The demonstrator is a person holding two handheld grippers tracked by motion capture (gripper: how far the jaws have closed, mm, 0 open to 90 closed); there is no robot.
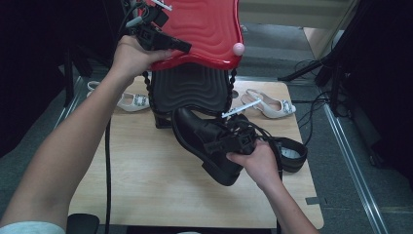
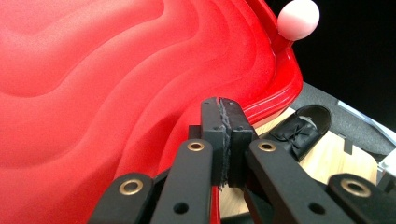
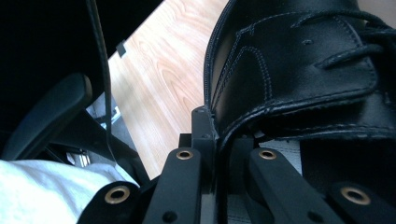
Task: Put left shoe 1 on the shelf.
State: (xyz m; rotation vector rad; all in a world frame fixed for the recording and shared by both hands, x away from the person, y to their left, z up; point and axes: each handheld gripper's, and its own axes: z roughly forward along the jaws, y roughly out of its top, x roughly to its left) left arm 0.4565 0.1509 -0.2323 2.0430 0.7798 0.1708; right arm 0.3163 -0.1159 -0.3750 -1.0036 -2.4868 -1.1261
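**Lid lifted, shoe gripped at the box**

The left gripper (image 1: 182, 47) holds the red lid (image 1: 204, 24) raised above the black box (image 1: 190, 87), its jaws clenched on the lid's rim; in the left gripper view the pads (image 2: 219, 135) press together over the red edge, near a pink knob (image 2: 299, 18) at the lid's corner. The right gripper (image 1: 219, 144) grasps a black shoe (image 1: 204, 141) by its collar, jaws closed on the leather edge (image 3: 219, 135). The shoe hangs tilted above the table (image 1: 146, 180), toe towards the box, just in front of it. A second black shoe (image 1: 292, 153) lies on the table beside the right hand (image 1: 258, 163). A white sandal (image 1: 270, 103) lies right of the box, another (image 1: 129, 101) left of it.
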